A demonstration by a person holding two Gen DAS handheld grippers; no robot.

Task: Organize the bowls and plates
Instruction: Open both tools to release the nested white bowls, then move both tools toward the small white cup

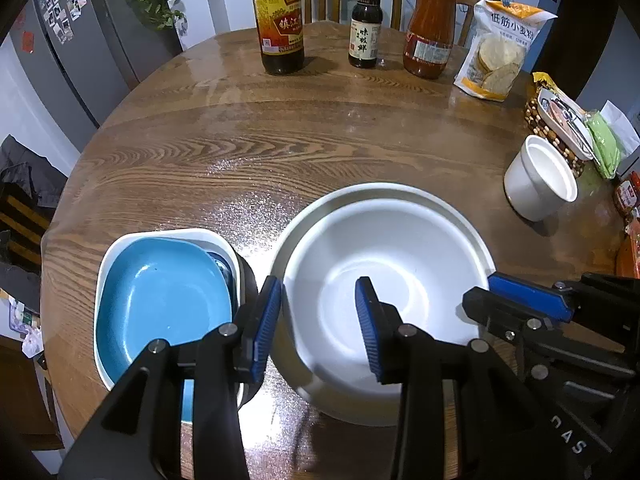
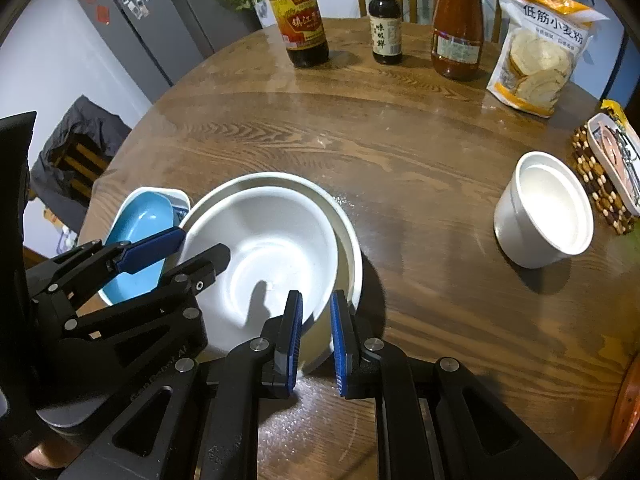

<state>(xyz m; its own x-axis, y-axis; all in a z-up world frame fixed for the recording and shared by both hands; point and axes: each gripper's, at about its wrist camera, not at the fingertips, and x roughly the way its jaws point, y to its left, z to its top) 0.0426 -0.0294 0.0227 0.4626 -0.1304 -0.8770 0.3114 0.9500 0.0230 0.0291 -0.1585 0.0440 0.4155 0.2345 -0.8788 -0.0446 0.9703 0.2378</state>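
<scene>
Two white bowls sit nested on the wooden table (image 1: 280, 132): the inner bowl (image 1: 400, 248) (image 2: 260, 224) lies a little off-centre in the wider outer bowl (image 1: 384, 189) (image 2: 280, 176). My left gripper (image 1: 318, 324) (image 2: 206, 240) straddles their left rim, one pad against the outside and the other standing clear inside, so it is open. My right gripper (image 2: 316, 340) (image 1: 478, 290) is shut on the bowls' opposite rim, with the white wall pinched between its blue pads. To the left, a blue plate (image 1: 160, 300) (image 2: 140, 216) rests in a white square dish (image 1: 172, 234).
A white cup (image 1: 536, 184) (image 2: 548, 212) stands to the right. At the far edge are a vinegar bottle (image 1: 280, 20), a small dark bottle (image 1: 364, 24), a red sauce jar (image 1: 430, 28) and a flour bag (image 1: 500, 48). A tray on a beaded mat (image 2: 600, 176) sits at the right edge.
</scene>
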